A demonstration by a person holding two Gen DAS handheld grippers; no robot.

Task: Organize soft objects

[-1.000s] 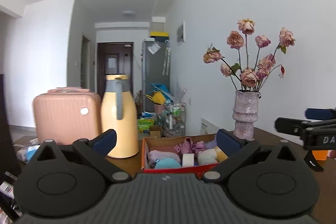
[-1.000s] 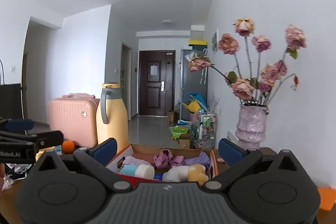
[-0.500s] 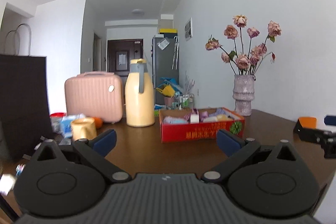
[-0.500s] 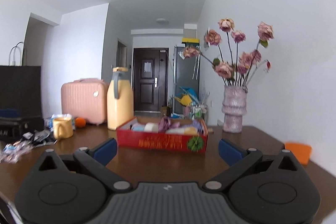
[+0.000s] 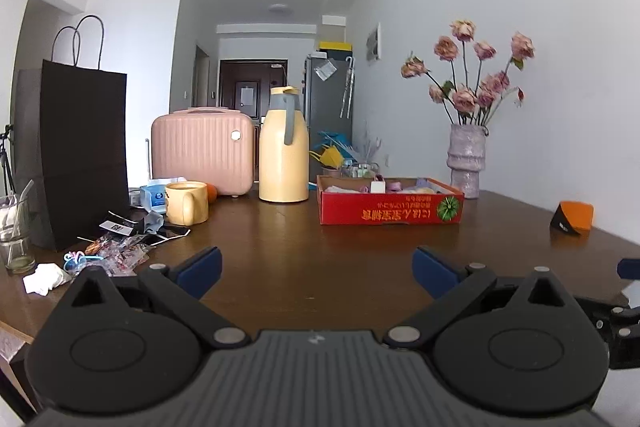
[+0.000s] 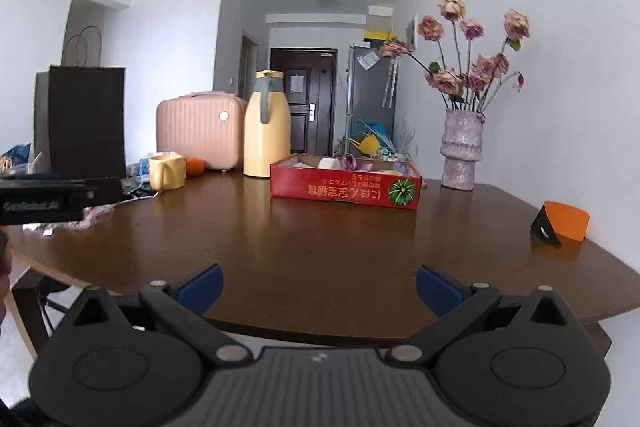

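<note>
A shallow red cardboard box [image 5: 390, 209] [image 6: 346, 189] stands on the dark wooden table, far ahead of both grippers. Several rolled soft items [image 5: 378, 185] [image 6: 348, 163] in white, pink and purple show above its rim. My left gripper [image 5: 316, 271] is open low over the near part of the table, nothing between its blue pads. My right gripper [image 6: 318, 287] is open too, back at the table's near edge, empty. The left gripper's black body [image 6: 44, 203] shows at the left of the right wrist view.
A yellow thermos [image 5: 283, 147], pink case [image 5: 202, 151], yellow mug [image 5: 186, 203] and black paper bag [image 5: 82, 155] stand left of the box. Wrappers and a tissue [image 5: 108, 255] litter the near left. A vase of dried roses [image 5: 466, 159] and an orange holder [image 5: 572, 217] stand right.
Both grippers have pulled back from just over the box to the near side of the table, and the box now looks small and far. Both stayed open and empty.
</note>
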